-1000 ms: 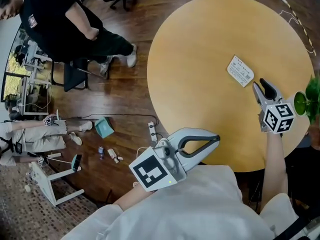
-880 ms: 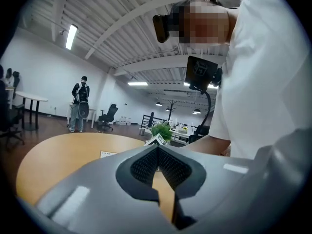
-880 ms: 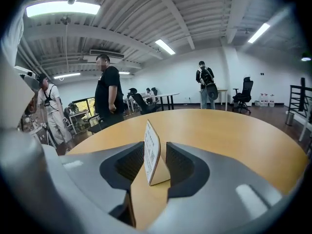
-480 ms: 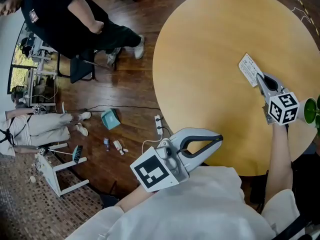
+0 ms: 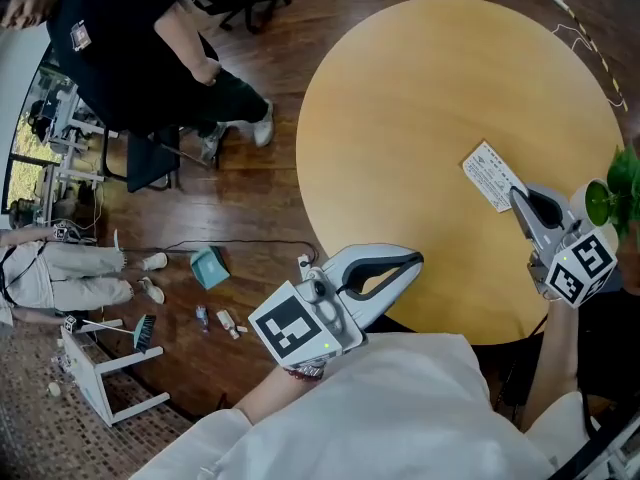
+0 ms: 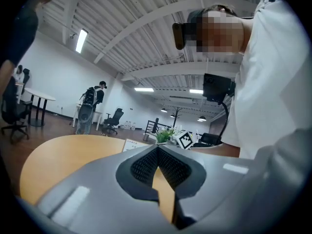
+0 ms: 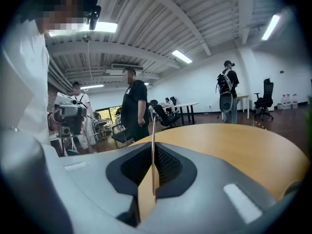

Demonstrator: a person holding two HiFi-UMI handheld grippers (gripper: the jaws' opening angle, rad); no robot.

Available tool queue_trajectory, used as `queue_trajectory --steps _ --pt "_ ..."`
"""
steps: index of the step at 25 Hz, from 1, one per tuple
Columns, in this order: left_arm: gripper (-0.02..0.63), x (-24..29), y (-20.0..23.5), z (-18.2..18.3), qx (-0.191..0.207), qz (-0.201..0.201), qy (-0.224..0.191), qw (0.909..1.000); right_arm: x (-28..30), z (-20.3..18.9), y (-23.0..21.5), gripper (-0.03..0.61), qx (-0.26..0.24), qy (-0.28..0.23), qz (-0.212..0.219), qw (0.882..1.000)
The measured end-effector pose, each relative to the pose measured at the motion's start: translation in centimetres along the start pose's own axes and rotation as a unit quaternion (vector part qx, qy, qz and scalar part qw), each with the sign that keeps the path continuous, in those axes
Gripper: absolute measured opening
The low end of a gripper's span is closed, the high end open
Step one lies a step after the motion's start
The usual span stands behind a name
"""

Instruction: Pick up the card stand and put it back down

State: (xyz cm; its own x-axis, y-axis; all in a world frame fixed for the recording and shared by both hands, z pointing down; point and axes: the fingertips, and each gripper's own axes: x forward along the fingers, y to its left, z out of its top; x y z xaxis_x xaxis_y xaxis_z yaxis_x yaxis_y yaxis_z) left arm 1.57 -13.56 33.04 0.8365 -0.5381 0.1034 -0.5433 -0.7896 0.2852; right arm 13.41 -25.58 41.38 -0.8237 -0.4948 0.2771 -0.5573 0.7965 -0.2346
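The round table (image 5: 400, 118) is bare wood from its centre out to the rim between 8 and 2 o'clock, so a gripper can pass there freely. Toward 3 o'clock stands the card stand (image 5: 493, 176), on which the jaws of the right gripper (image 5: 522, 200) have just closed. A green plant (image 5: 612, 196) is at the rim beyond. The left gripper (image 5: 415, 261), jaws together, occupies the rim at 7 o'clock.

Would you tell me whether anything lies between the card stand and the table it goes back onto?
Nothing visible does. The right gripper is shut on the card stand; the table near it is bare, the plant off at the edge.
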Motion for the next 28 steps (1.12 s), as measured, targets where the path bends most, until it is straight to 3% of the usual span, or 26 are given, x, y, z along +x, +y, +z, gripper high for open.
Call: queue_trajectory --steps 4,9,15,22,28 --pt "-0.018 -2.9 -1.1 1.3 0.015 -0.015 -0.031 0.9993 -5.0 4.0 6.1 0.020 -0.022 -0.041 -0.030 0.998" --pt "-0.018 -7.0 -4.3 1.1 0.003 -0.043 -0.053 0.9977 -8.6 7.2 17.9 0.020 -0.070 -0.075 0.022 0.994" --pt "-0.018 -10.4 -5.6 0.6 -0.002 -0.056 -0.051 0.9971 -9.4 8.6 25.9 0.020 -0.078 -0.121 0.036 0.989" --pt "-0.018 -14.7 -9.7 -1.9 -0.001 -0.117 -0.035 0.9926 -10.6 6.8 32.2 0.020 -0.094 -0.124 -0.035 0.987" --pt "-0.018 -17.6 -11.3 -2.3 -0.009 -0.136 -0.035 0.9900 -11.1 4.7 35.4 0.020 -0.095 -0.085 -0.071 0.989"
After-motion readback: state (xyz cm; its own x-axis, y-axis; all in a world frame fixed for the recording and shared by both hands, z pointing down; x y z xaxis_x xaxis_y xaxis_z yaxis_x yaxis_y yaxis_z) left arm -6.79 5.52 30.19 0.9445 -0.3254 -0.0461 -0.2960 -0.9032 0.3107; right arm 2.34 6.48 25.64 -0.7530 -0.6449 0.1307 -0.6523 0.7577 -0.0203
